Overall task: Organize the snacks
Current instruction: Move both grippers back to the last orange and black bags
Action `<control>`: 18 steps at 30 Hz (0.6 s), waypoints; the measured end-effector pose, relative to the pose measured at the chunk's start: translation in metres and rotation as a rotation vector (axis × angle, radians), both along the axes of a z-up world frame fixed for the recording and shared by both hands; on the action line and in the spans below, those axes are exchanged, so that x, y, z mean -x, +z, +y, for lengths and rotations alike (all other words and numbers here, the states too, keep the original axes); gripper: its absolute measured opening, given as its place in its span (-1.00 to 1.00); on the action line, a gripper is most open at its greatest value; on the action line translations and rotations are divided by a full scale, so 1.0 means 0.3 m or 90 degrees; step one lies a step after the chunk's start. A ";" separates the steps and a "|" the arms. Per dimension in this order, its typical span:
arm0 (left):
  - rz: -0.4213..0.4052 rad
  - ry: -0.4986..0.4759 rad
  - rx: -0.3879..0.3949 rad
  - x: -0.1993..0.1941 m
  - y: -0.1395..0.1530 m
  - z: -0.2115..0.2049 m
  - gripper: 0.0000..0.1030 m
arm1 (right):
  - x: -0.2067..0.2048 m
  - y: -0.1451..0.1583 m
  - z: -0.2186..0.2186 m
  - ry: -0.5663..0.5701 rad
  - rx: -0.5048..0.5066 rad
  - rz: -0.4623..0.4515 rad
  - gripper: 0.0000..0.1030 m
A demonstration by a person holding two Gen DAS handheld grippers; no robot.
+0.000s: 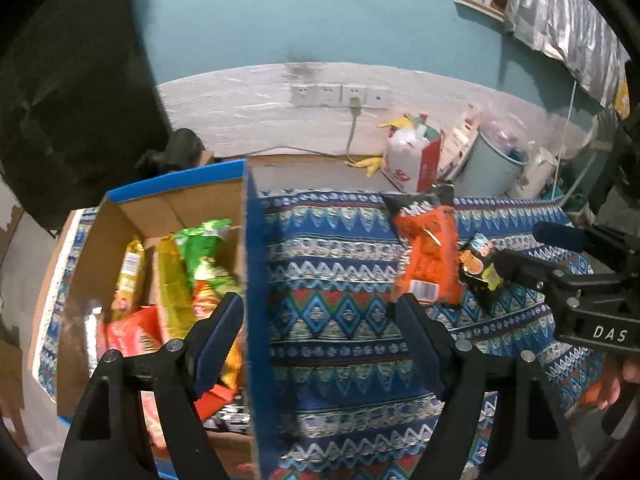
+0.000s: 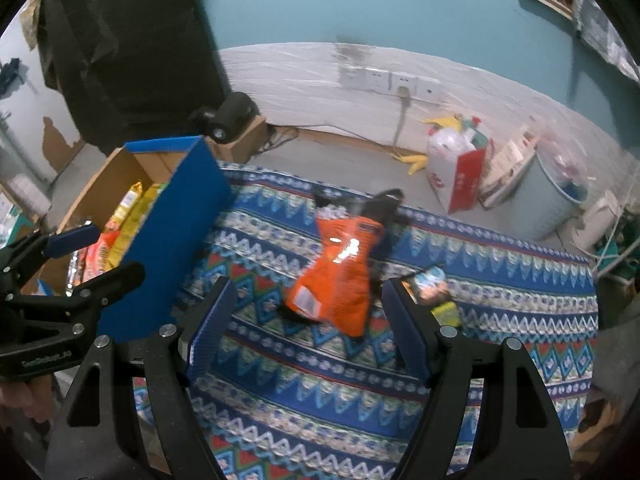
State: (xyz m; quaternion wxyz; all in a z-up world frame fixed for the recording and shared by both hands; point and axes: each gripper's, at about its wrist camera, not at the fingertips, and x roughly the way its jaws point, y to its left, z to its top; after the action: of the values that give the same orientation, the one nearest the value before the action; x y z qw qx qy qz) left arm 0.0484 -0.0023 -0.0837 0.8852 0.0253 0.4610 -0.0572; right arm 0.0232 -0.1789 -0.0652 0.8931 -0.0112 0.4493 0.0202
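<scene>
Lying on the patterned cloth (image 2: 320,392) that covers the desk, an orange snack bag (image 2: 336,276) with a black top sits well apart from the blue cardboard box (image 2: 168,240). Just beside the bag's right edge lies a smaller dark snack packet (image 2: 434,288) with orange and yellow print; in the left wrist view the two appear to touch, the packet (image 1: 478,264) tucked against the bag (image 1: 428,256).

The box (image 1: 252,280) stands open at the left end of the cloth and already holds several snacks: a yellow packet (image 1: 170,292), a green one (image 1: 204,248), a slim gold one (image 1: 130,276) and red-orange bags (image 1: 132,332) lower down.

The left gripper (image 1: 320,336) hovers over the box's near blue wall, its fingers (image 1: 218,340) spread wide and holding nothing; one finger hangs over the box's contents, the other over the cloth. The right gripper (image 2: 308,324) hangs above the cloth just short of the orange bag, its fingers (image 2: 404,328) likewise spread wide and empty, with the bag's lower end lying between them in view and the dark packet near the right finger.

Behind the desk, a white and red bag (image 2: 456,168) stands on the floor near a pale round bin (image 2: 552,200), and a row of wall sockets (image 1: 340,96) has one cable plugged in.
</scene>
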 end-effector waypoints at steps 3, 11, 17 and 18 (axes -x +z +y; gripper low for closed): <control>0.018 -0.010 0.005 -0.016 -0.023 -0.044 0.55 | 0.010 -0.009 -0.050 -0.010 0.002 0.006 0.45; 0.037 -0.034 -0.009 -0.059 -0.064 -0.151 0.69 | 0.012 -0.052 -0.178 -0.045 -0.004 0.026 0.46; 0.058 -0.054 -0.014 -0.113 -0.113 -0.217 0.69 | -0.018 -0.109 -0.280 -0.084 -0.012 0.049 0.46; 0.063 -0.055 -0.008 -0.124 -0.121 -0.226 0.69 | -0.022 -0.117 -0.295 -0.087 -0.015 0.051 0.46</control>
State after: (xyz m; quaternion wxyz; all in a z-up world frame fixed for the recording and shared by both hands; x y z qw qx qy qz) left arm 0.0858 -0.0699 -0.1200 0.8580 0.0477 0.5027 -0.0940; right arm 0.0299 -0.2673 -0.1005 0.8738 0.0308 0.4840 -0.0355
